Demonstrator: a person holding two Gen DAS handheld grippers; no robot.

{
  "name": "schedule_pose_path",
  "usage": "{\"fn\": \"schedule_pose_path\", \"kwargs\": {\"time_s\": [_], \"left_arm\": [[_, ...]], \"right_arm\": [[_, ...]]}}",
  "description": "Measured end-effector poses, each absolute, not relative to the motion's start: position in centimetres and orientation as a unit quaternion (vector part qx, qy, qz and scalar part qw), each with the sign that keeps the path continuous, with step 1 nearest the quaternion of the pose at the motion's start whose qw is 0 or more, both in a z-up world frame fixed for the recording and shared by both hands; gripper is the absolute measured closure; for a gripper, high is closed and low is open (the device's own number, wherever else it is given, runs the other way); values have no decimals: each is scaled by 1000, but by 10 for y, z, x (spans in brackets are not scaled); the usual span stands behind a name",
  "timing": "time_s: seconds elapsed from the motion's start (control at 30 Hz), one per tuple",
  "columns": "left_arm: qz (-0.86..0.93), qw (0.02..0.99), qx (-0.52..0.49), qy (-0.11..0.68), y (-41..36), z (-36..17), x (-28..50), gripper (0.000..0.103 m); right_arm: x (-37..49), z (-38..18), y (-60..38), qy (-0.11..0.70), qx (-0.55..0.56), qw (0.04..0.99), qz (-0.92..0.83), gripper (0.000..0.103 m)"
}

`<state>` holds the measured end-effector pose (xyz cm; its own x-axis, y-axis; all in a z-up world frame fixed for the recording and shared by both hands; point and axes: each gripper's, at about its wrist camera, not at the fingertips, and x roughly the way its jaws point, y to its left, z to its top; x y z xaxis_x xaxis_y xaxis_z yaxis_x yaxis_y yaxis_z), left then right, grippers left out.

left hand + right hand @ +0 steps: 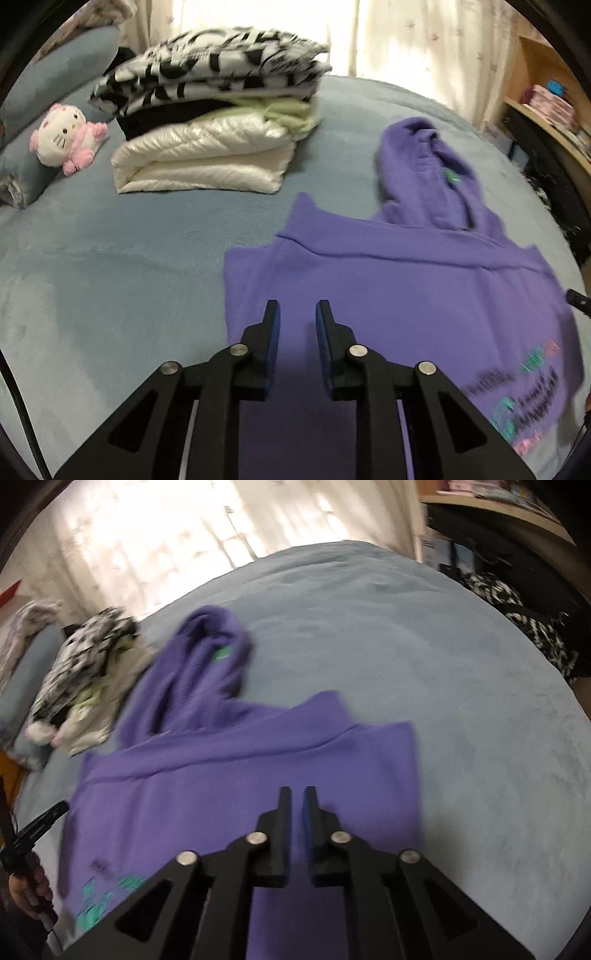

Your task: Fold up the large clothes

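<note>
A purple hoodie lies on the blue-grey bed, sleeves folded in, hood toward the far side, printed lettering near the hem. It also shows in the right wrist view. My left gripper hovers over the hoodie's left part, jaws a little apart and empty. My right gripper hovers over the hoodie's right part, jaws nearly together with a thin gap and nothing between them. The left gripper's tip shows at the left edge of the right wrist view.
A stack of folded clothes stands at the far left of the bed, with a pink-and-white plush toy and a pillow beside it. Curtains hang behind. Shelves stand to the right.
</note>
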<state>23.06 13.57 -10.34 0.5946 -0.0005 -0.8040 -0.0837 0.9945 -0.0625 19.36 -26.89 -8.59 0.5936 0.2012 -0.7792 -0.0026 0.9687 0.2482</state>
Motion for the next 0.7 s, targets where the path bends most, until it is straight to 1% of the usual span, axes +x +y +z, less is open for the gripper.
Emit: {"fn": "schedule_pose_path", "kwargs": {"time_s": [0.03, 0.07, 0.1, 0.13, 0.23, 0.4, 0.47, 0.6, 0.7], "left_arm": [[17, 893, -49, 448, 130, -99, 220, 78], [12, 893, -51, 447, 124, -96, 210, 71], [7, 893, -58, 447, 117, -95, 197, 68], [2, 892, -64, 447, 112, -95, 187, 64], [-9, 887, -78, 455, 93, -106, 157, 63], [31, 878, -43, 476, 85, -141, 126, 63], [36, 882, -51, 466, 95, -141, 118, 63], [46, 882, -68, 464, 117, -140, 111, 63], [52, 884, -64, 461, 121, -141, 108, 63]], "right_arm": [[182, -84, -254, 447, 107, 885, 74, 73], [176, -82, -245, 446, 104, 885, 84, 63], [166, -83, -232, 445, 101, 884, 98, 58], [158, -84, -223, 446, 100, 883, 109, 58], [135, -94, -197, 456, 103, 873, 140, 58], [110, -123, -190, 475, 86, 865, 135, 59], [101, -126, -206, 472, 89, 868, 125, 61], [85, -126, -256, 462, 85, 881, 51, 61], [76, -127, -289, 457, 117, 882, 20, 61]]}}
